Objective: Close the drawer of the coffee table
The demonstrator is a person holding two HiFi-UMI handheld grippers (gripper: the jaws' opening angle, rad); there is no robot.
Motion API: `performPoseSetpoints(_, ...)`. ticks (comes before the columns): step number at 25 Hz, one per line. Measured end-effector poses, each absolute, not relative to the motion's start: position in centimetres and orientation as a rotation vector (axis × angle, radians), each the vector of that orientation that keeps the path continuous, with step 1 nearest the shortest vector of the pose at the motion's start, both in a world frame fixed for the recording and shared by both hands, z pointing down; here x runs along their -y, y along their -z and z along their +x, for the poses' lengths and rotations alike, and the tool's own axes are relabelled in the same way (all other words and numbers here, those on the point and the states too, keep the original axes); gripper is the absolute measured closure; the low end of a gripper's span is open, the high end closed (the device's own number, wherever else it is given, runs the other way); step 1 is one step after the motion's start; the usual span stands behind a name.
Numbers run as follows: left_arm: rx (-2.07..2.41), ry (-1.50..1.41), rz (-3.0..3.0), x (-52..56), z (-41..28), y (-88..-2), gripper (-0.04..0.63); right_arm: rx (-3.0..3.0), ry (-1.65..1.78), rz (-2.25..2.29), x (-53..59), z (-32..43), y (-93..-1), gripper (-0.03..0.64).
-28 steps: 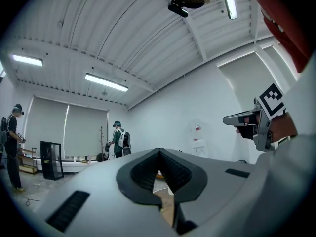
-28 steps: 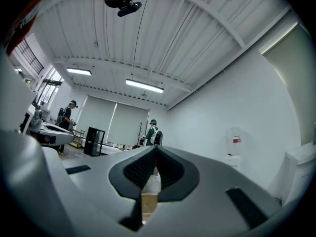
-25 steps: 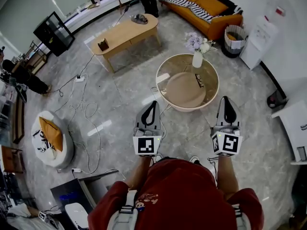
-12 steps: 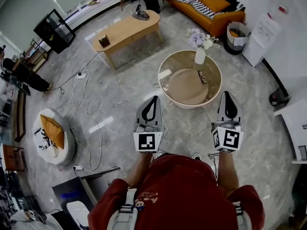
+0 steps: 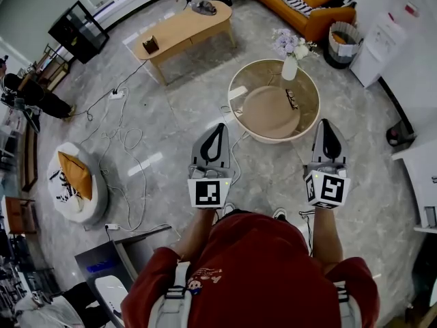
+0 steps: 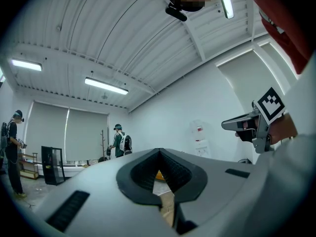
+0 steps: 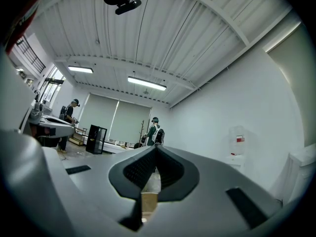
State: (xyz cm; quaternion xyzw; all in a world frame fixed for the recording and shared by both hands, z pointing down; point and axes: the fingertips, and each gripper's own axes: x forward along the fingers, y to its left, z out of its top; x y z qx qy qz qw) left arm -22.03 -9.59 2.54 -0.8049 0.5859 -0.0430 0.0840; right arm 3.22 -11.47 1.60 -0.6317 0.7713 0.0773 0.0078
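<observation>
**Both grippers closed and empty, tables ahead**

Right now you hold the left gripper [image 5: 220, 128] and the right gripper [image 5: 327, 124] level and side by side above the grey marble floor [image 5: 171, 121], well apart from each other. On each one the fingers [image 6: 139, 174] are pressed together at the tips, with nothing pinched between them. Neither gripper touches any furniture.

Just beyond the tips, between the two grippers and nearer your right one, stands the round glass-topped coffee table [image 5: 240, 111] with a beige tier under the glass. A white vase of pale flowers [image 5: 290, 65] stands at the far edge of its top. A pair of dark-framed spectacles [image 5: 291, 100] lies on the glass towards the right edge.

Further off, beyond your left gripper, is the long light-wood low table [image 5: 184, 33]. A small brown box [image 5: 150, 44] sits at its left end and a grey object [image 5: 203, 7] at its right end. From up here you cannot tell which of the two tables has the drawer, or how far out the drawer stands.

An orange sofa [image 5: 311, 5] runs along the far wall behind both tables.
</observation>
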Motion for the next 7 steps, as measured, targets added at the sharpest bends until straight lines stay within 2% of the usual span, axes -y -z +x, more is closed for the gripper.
performPoseSetpoints(7, -1.745, 0.153, -2.397, 9.63, -21.92, -3.43, 0.583, -2.429, -0.24, -1.969, 11.59, 2.88, -2.43, 0.595)
